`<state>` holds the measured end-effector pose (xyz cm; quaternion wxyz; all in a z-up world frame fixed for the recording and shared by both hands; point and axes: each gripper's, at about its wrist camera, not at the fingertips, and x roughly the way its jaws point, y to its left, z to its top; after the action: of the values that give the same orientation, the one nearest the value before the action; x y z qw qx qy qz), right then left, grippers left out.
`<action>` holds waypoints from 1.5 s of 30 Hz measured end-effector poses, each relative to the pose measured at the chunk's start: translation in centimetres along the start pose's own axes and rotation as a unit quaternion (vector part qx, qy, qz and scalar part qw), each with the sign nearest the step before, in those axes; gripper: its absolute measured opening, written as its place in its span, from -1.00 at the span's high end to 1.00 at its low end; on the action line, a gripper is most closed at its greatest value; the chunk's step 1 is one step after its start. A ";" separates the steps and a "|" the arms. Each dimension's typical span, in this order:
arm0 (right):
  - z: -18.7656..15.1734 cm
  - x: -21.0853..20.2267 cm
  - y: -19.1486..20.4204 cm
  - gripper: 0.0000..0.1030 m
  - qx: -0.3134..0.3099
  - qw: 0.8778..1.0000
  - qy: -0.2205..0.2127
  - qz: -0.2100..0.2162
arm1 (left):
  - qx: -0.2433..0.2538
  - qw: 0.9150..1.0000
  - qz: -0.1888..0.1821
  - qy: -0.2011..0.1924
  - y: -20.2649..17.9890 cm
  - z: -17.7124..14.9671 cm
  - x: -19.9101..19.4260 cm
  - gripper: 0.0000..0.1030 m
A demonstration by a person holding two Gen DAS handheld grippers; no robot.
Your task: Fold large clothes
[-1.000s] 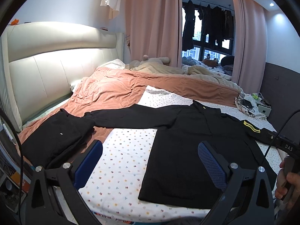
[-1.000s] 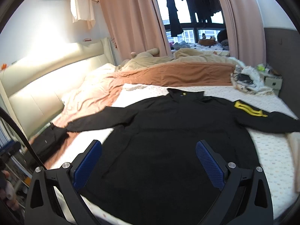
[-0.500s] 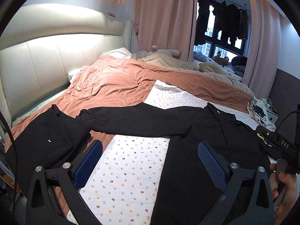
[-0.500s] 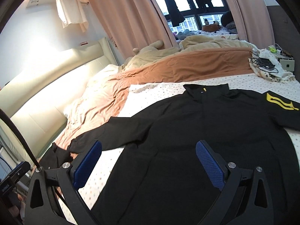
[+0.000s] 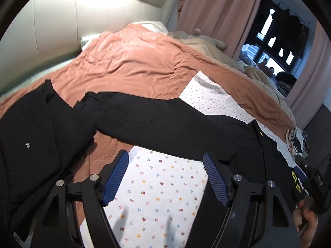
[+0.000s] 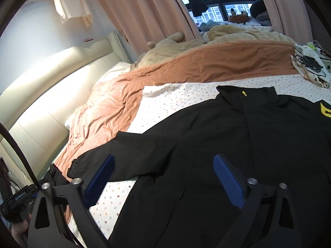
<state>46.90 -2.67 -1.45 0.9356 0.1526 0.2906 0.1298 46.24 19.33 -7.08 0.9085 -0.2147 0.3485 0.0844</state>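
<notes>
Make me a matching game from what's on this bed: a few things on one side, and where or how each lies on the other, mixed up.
Things:
1. black jacket
2. folded black garment
3. orange blanket
4. tangle of cables

States:
A. bunched up by the headboard
B. spread flat, sleeve stretched out
C. on a cloth at the far right
D. folded beside the sleeve's cuff

Pairs: 1-B, 2-D, 3-A, 4-C

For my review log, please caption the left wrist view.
Open left gripper, jaws just narrowing, above the dotted sheet, near the black jacket sleeve.
</notes>
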 end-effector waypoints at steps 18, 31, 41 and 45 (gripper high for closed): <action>3.4 11.5 -1.9 -0.11 0.043 0.996 0.072 -0.027 | -0.098 0.989 0.038 0.106 4.8 0.9 14.8 -0.15; 3.1 16.0 -3.6 -0.11 0.095 0.992 0.082 0.014 | -0.119 0.983 0.100 0.102 5.8 2.7 19.5 0.08; 1.3 22.3 -4.6 0.07 0.136 0.977 0.142 0.080 | -0.075 0.991 0.109 0.030 3.5 6.8 16.5 0.91; 1.2 22.7 -5.9 0.07 0.161 0.971 0.145 0.099 | -0.026 0.995 0.093 0.000 0.2 9.6 13.6 0.92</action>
<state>66.59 -0.81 -14.03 0.8289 0.3089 0.4240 0.1942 61.98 23.86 -9.88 0.8909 -0.2051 0.3643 0.1777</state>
